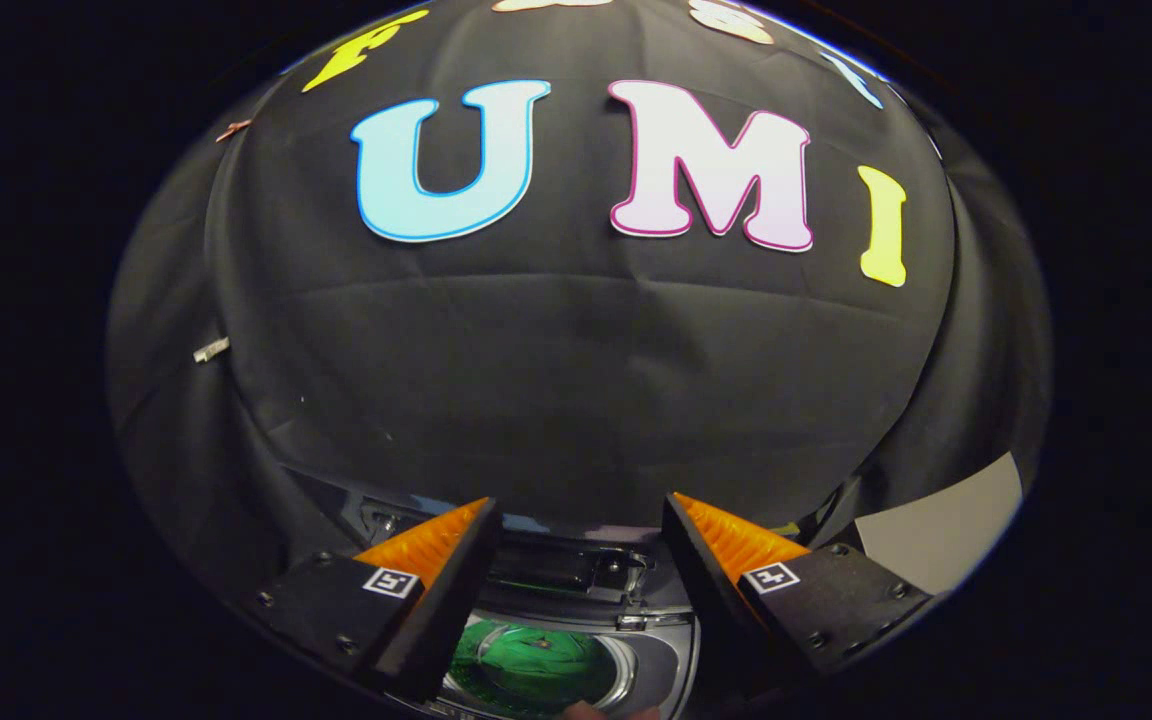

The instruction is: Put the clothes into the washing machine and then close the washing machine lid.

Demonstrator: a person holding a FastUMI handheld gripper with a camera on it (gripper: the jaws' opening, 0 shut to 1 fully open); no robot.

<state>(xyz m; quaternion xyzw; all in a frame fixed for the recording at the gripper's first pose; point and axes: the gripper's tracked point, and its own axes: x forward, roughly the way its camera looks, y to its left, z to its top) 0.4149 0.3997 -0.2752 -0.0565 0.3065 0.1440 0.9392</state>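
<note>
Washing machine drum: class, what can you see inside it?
Inside the washing machine, the drum holds something green, likely clothing. The open gripper hangs above it, and its fingers cover part of the drum, so the rest is hidden.

One washing machine [576, 600], one green garment [526, 665], two fingers [433, 545].

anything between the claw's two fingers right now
Nothing is gripped. The open claw hangs above the washing machine; in the gripper view, its drum with green clothes shows through the gap.
</note>
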